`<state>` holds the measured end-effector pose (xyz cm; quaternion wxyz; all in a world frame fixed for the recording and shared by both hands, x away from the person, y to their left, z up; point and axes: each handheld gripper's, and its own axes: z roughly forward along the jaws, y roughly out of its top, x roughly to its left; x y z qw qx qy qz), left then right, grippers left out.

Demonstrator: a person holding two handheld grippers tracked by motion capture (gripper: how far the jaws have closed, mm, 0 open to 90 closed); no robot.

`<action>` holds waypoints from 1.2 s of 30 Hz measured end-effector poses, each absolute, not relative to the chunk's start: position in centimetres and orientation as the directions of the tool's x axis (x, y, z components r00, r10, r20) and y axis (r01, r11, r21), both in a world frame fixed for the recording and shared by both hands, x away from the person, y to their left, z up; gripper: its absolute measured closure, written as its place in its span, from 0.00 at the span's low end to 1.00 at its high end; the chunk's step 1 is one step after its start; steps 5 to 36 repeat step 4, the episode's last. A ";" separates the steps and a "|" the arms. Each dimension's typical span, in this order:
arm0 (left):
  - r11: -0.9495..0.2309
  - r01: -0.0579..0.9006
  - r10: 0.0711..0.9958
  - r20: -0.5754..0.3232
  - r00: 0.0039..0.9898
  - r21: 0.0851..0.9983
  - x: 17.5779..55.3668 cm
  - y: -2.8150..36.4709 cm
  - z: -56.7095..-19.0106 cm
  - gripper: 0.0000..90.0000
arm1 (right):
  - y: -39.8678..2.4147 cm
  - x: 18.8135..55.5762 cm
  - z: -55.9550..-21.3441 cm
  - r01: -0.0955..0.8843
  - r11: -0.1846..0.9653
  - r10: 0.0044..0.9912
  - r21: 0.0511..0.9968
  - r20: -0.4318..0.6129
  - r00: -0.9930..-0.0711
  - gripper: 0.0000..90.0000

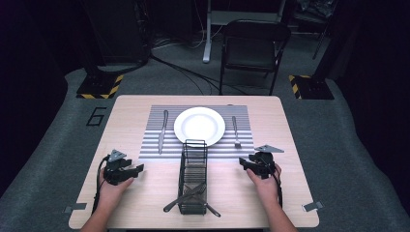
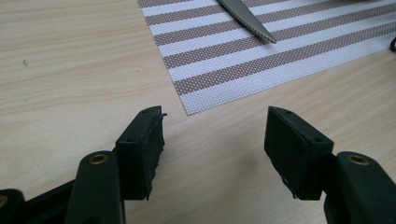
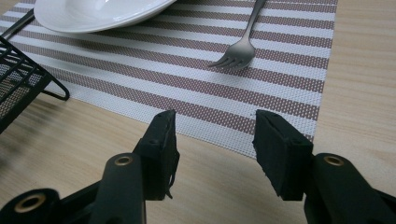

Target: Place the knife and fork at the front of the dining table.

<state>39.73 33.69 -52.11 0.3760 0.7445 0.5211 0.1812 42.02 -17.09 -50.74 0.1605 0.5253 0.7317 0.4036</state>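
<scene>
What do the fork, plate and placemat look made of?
Grey fork: likely brushed metal, judging by its dull sheen. Round white plate: glossy, probably glazed ceramic. Striped brown-and-white placemat: woven mesh with visible weave, perhaps vinyl.

A light wooden table (image 1: 121, 125) is carrying a striped placemat (image 1: 241, 145) toward its far edge. A black wire basket (image 1: 193, 166) is standing near its near edge.

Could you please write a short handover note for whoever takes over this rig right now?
Left gripper: open, empty, resting on the table near the placemat's corner.
Right gripper: open, empty, near the fork.
Knife lies left of the plate, fork right, all on the placemat.
Wire caddy in front holds more cutlery.
Setting looks laid; remaining cutlery probably untouched.
</scene>
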 end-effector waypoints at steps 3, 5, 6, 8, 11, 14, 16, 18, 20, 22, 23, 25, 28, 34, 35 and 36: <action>-0.165 0.647 0.916 -0.128 0.380 0.744 39.9 33.8 -52.3 0.41 | -17.1 42.0 -50.9 0.635 0.135 0.898 0.761 0.177 -0.403 0.54; -0.162 0.648 0.917 -0.129 0.378 0.745 39.9 33.8 -52.3 0.41 | -17.1 42.0 -50.8 0.635 0.134 0.897 0.761 0.178 -0.404 0.54; -0.162 0.648 0.917 -0.129 0.378 0.745 39.9 33.8 -52.3 0.41 | -17.1 42.0 -50.8 0.635 0.134 0.897 0.761 0.178 -0.404 0.54; -0.162 0.648 0.917 -0.129 0.378 0.745 39.9 33.8 -52.3 0.41 | -17.1 42.0 -50.8 0.635 0.134 0.897 0.761 0.178 -0.404 0.54; -0.162 0.648 0.917 -0.129 0.378 0.745 39.9 33.8 -52.3 0.41 | -17.1 42.0 -50.8 0.635 0.134 0.897 0.761 0.178 -0.404 0.54; -0.162 0.648 0.917 -0.129 0.378 0.745 39.9 33.8 -52.3 0.41 | -17.1 42.0 -50.8 0.635 0.134 0.897 0.761 0.178 -0.404 0.54; -0.162 0.648 0.917 -0.129 0.378 0.745 39.9 33.8 -52.3 0.41 | -17.1 42.0 -50.8 0.635 0.134 0.897 0.761 0.178 -0.404 0.54; -0.162 0.648 0.917 -0.129 0.378 0.745 39.9 33.8 -52.3 0.41 | -17.1 42.0 -50.8 0.635 0.134 0.897 0.761 0.178 -0.404 0.54; -0.162 0.648 0.917 -0.129 0.378 0.745 39.9 33.8 -52.3 0.41 | -17.1 42.0 -50.8 0.635 0.134 0.897 0.761 0.178 -0.404 0.54; -0.162 0.648 0.917 -0.129 0.378 0.745 39.9 33.8 -52.3 0.41 | -17.1 42.0 -50.8 0.635 0.134 0.897 0.761 0.178 -0.404 0.54; -0.162 0.648 0.917 -0.129 0.378 0.745 39.9 33.8 -52.3 0.41 | -17.1 42.0 -50.8 0.635 0.134 0.897 0.761 0.178 -0.404 0.54; -0.162 0.648 0.917 -0.129 0.378 0.745 39.9 33.8 -52.3 0.41 | -17.1 42.0 -50.8 0.635 0.134 0.897 0.761 0.178 -0.404 0.54; -0.162 0.648 0.917 -0.129 0.378 0.745 39.9 33.8 -52.3 0.41 | -17.1 42.0 -50.8 0.635 0.134 0.897 0.761 0.178 -0.404 0.54; -0.162 0.648 0.917 -0.129 0.378 0.745 39.9 33.8 -52.3 0.41 | -17.1 42.0 -50.8 0.635 0.134 0.897 0.761 0.178 -0.404 0.54; -0.162 0.648 0.917 -0.129 0.378 0.745 39.9 33.8 -52.3 0.41 | -17.1 42.0 -50.8 0.635 0.134 0.897 0.761 0.178 -0.404 0.54; -0.162 0.648 0.917 -0.129 0.378 0.745 39.9 33.8 -52.3 0.41 | -17.1 42.0 -50.8 0.635 0.134 0.897 0.761 0.178 -0.404 0.54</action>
